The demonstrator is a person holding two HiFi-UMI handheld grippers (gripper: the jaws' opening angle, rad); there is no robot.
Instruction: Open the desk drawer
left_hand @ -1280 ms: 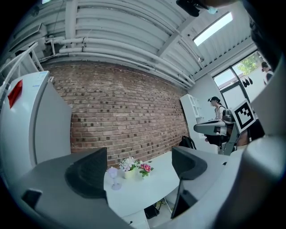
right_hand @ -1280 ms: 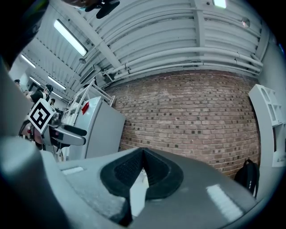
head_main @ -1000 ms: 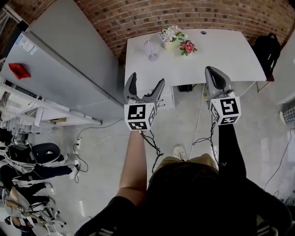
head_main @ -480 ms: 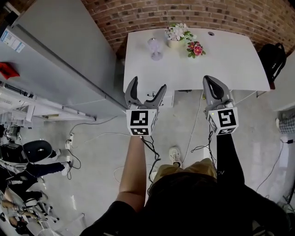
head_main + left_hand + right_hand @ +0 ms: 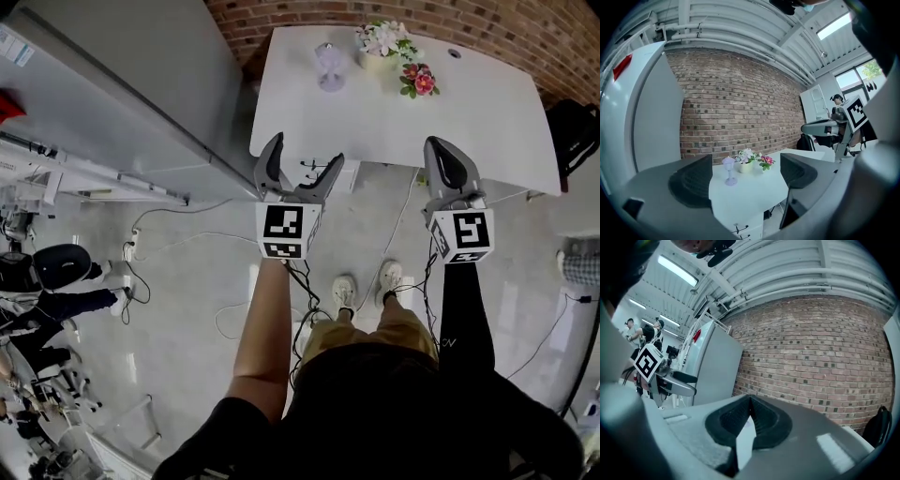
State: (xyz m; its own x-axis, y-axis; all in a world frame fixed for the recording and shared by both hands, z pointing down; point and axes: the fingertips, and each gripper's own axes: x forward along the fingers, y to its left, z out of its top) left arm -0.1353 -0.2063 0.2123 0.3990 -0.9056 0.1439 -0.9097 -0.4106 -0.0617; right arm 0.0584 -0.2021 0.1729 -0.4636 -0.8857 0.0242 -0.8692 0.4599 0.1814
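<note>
A white desk stands against a brick wall in the head view. Under its front edge a white drawer unit with dark handles shows in the left gripper view; in the head view my left gripper mostly hides it. My left gripper hangs open at the desk's front left edge, nothing between its pads. My right gripper is shut and empty, held over the desk's front edge further right; in its own view the jaws meet.
On the desk stand a lilac goblet, a pot of pale flowers and a pink flower sprig. A grey partition borders the left. A black backpack sits right of the desk. Cables lie on the floor.
The view has advanced toward the desk, which now sits closer under both grippers. The feet have come into view. Neither gripper has changed its jaw state.
</note>
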